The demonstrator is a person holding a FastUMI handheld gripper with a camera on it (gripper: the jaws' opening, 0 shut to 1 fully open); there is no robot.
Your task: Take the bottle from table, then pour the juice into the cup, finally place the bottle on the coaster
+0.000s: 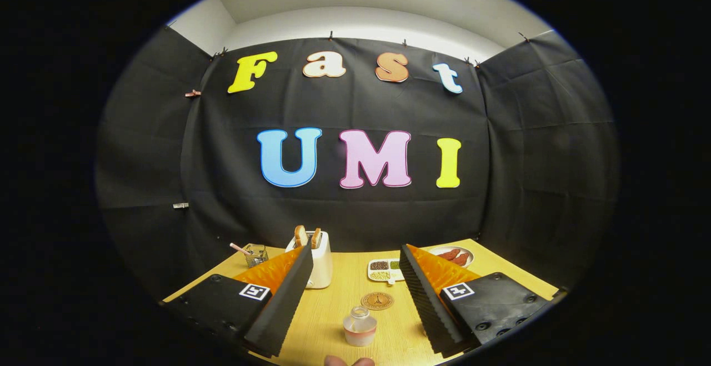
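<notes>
A small clear glass bottle [359,327] with a narrow neck and pinkish juice in its lower part stands upright on the wooden table [344,299]. It sits in the gap between my two fingers, lower than them and touching neither. Just beyond it lies a round brown coaster [376,300], flat on the table and bare. My gripper [355,250] is open wide and holds nothing; it hovers above the table. A small rounded pinkish shape [349,361] peeks in just on the near side of the bottle; I cannot tell what it is.
A white toaster [318,260] with two bread slices stands beyond the left finger. A wire basket [256,255] with a stick sits further left. A white tray of seeds [384,270] and a plate of sausages [455,255] lie at the back right.
</notes>
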